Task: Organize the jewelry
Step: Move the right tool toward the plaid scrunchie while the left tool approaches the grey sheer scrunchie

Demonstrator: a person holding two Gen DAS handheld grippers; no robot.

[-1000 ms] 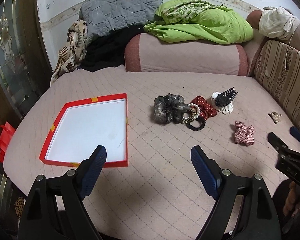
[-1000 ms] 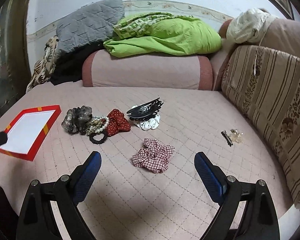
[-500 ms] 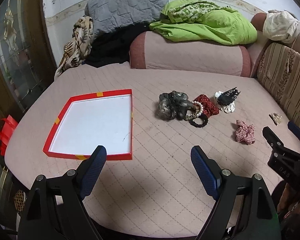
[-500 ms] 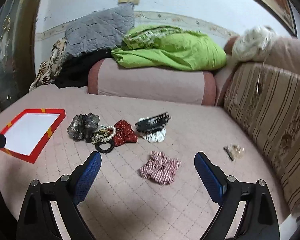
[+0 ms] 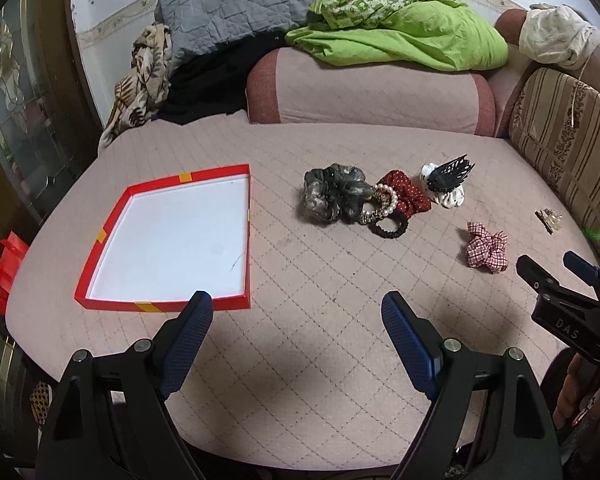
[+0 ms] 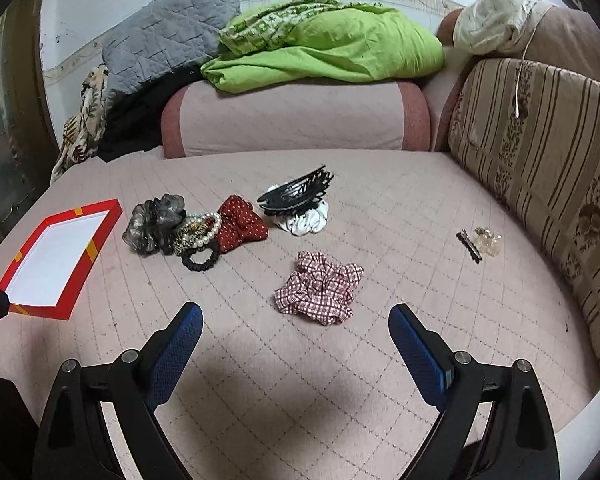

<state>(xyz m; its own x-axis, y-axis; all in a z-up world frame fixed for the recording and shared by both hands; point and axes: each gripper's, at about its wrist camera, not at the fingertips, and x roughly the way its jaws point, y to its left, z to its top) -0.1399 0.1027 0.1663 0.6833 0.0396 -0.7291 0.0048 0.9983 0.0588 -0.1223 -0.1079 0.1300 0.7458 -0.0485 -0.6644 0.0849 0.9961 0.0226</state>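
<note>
On the quilted pink bed (image 5: 300,264) lies a shallow red box (image 5: 172,240) with a white inside, toward the left, holding nothing. To its right, well apart from it, sits a cluster of hair things: a grey scrunchie (image 5: 332,194), touching it a pearl bracelet (image 5: 386,200) and a leopard-print band, a black hair tie (image 5: 388,230) just in front, and a red dotted scrunchie (image 5: 406,194) behind those. Just beside them a black claw clip (image 6: 296,194) rests on top of a white scrunchie (image 6: 308,222). A red checked scrunchie (image 6: 320,288) lies alone, nearer the camera, and a small black hairpin (image 6: 469,245) with a clear clip (image 6: 488,240) lies off to the right near the striped cushion (image 6: 540,152). The left gripper (image 5: 298,316) hovers above the bed with its blue-padded fingers wide apart and nothing between them; its left finger overlaps the near right corner of the red box in the left wrist view. The right gripper (image 6: 296,328) likewise stands spread wide and empty, pointing down at the bed, with the checked scrunchie just ahead of the gap between its fingers and not touched. Behind the bed a pink bolster (image 5: 364,92) carries a green blanket (image 5: 400,36), with a grey quilted pillow (image 5: 236,4) to its left
</note>
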